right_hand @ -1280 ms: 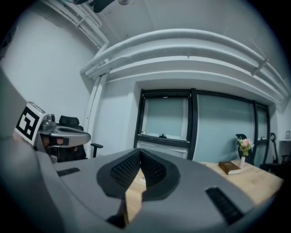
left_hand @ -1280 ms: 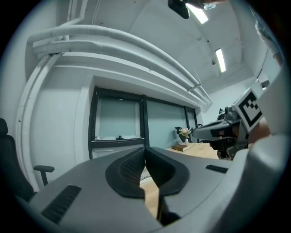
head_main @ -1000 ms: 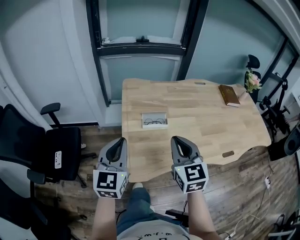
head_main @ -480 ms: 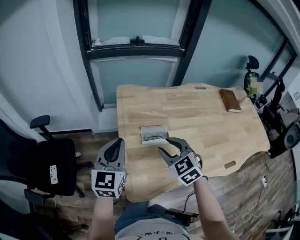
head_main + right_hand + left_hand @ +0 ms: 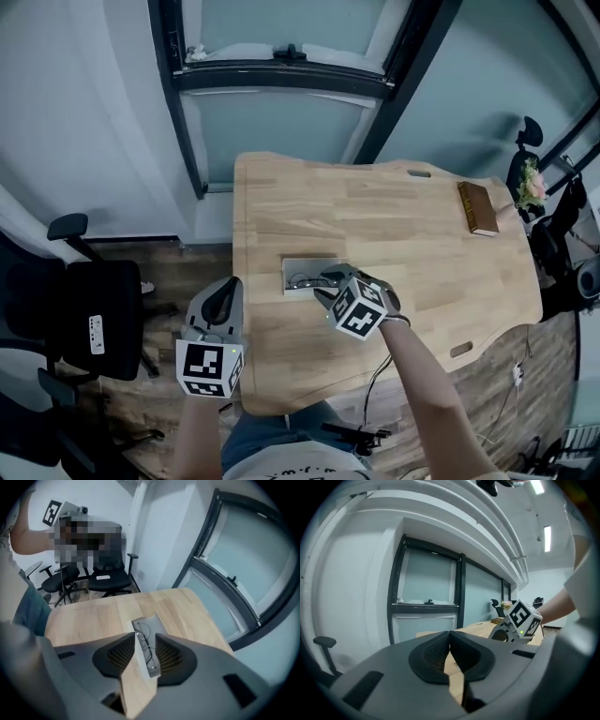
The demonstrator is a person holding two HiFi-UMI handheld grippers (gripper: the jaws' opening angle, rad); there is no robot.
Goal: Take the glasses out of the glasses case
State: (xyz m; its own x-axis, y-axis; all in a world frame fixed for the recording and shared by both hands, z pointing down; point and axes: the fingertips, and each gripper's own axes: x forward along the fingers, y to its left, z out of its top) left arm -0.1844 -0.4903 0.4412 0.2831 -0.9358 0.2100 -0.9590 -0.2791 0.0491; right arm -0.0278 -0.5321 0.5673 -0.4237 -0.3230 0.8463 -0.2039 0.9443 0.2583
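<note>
Grey jaws of the right gripper (image 5: 326,284) stand apart, having just been closing a little. They point down at the open glasses case (image 5: 302,274), which shows in the gap between them with neither pad pressing on it. The thin wire glasses (image 5: 146,644) lie inside the case on the wooden table (image 5: 403,216), while the left gripper (image 5: 225,292), jaws together and empty, hangs at the table's left edge, beside the case.
</note>
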